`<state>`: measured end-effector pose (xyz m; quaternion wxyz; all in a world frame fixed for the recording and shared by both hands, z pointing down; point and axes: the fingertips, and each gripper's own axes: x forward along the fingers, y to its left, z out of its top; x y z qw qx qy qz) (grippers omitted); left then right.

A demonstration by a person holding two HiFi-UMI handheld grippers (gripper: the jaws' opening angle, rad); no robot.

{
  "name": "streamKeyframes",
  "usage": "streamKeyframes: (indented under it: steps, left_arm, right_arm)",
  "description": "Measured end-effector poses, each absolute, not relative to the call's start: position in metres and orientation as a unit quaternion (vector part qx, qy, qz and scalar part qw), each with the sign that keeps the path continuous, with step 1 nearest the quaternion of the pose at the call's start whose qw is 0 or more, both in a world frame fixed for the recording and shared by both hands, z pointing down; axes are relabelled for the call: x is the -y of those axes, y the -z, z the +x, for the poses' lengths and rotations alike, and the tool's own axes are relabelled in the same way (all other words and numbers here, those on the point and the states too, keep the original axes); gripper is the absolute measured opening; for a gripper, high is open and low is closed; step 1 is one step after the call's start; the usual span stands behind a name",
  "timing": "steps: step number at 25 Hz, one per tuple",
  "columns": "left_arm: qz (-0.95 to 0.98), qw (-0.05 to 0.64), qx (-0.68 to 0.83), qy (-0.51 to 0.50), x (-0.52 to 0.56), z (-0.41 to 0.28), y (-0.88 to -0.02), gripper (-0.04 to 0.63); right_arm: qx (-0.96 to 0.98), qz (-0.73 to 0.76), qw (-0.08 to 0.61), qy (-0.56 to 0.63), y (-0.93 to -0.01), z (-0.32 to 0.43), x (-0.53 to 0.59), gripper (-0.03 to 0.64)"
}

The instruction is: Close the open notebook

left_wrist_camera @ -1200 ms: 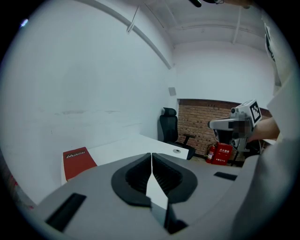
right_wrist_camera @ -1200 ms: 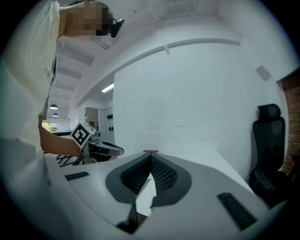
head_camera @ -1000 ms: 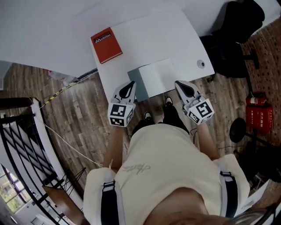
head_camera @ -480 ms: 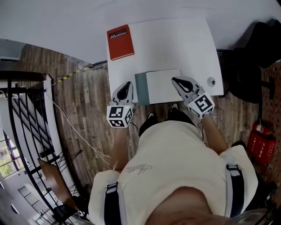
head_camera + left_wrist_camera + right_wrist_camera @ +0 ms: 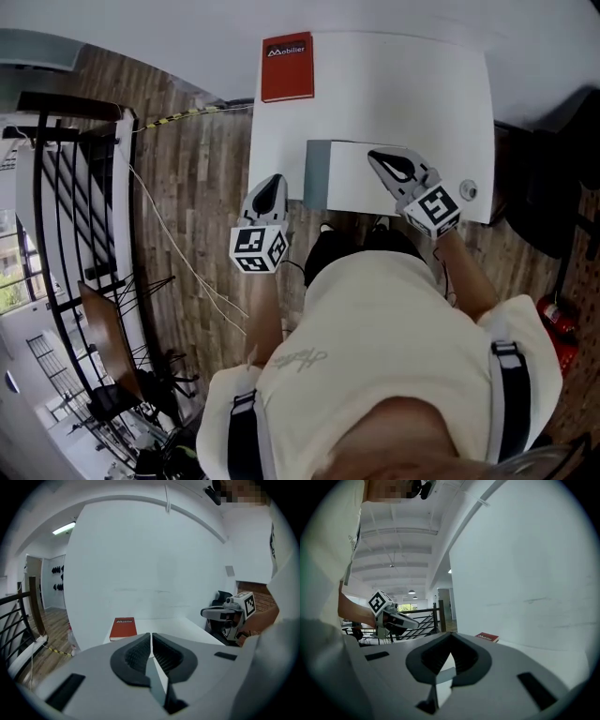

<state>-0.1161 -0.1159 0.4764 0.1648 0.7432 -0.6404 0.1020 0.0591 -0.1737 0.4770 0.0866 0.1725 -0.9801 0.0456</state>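
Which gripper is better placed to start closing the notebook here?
Probably the right gripper: it hovers above the notebook. The left gripper hangs at the table corner, beside it.

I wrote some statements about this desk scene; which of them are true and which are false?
1. The red book lies at the far left corner of the white table. True.
2. The left gripper has its jaws wide apart. False: they are together, with nothing between them.
3. The right gripper is over the notebook. True.
4. The red book rests on the notebook. False: they lie apart, with bare table between them.
5. The left gripper is also over the notebook. False: it is at the table's left edge, beside the notebook.
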Motion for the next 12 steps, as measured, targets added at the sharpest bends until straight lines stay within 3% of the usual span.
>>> streamKeyframes:
  steps: [12]
  left_arm:
    - [0.756, 0.211, 0.613, -0.087, 0.096, -0.119, -0.494, 0.025]
  right_arm:
    - [0.985, 0.156, 0.072, -0.024, -0.452, 0.022, 0.144, 0.006]
